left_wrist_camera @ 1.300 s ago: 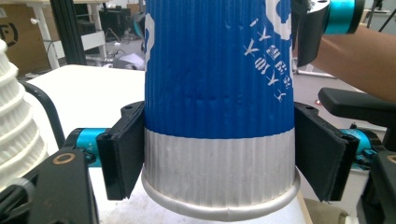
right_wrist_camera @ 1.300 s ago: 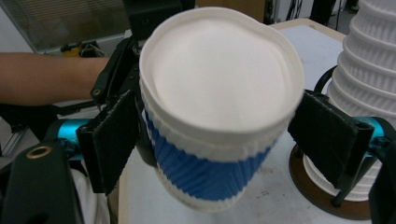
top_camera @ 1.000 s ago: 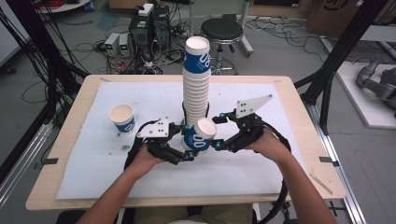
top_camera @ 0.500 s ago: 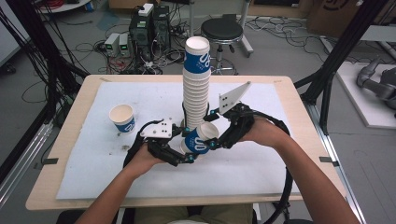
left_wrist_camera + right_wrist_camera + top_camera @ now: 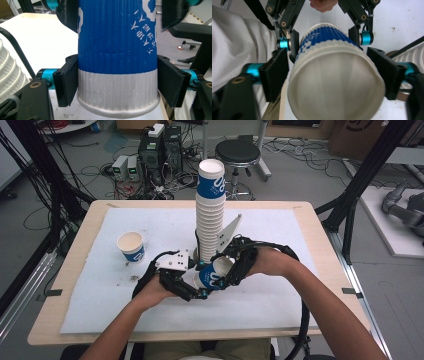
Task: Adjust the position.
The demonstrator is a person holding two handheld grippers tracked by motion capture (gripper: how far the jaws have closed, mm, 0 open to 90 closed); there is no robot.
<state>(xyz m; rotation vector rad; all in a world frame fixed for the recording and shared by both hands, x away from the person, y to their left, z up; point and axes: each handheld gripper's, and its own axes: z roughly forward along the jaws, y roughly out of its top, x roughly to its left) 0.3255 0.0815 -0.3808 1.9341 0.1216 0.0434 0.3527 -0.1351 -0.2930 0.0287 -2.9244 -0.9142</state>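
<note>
While both claws clamp it, cup [image 5: 212, 275] lies tilted.

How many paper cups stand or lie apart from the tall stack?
2. One cup stands upright on the table's left side. Another cup lies on its side between both grippers, in front of the stack. Cups nested inside it may be hidden.

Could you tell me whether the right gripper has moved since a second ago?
Yes. The right gripper has swung in leftward toward the cup stack, its jaws closing around the rim end of the blue cup.
</note>
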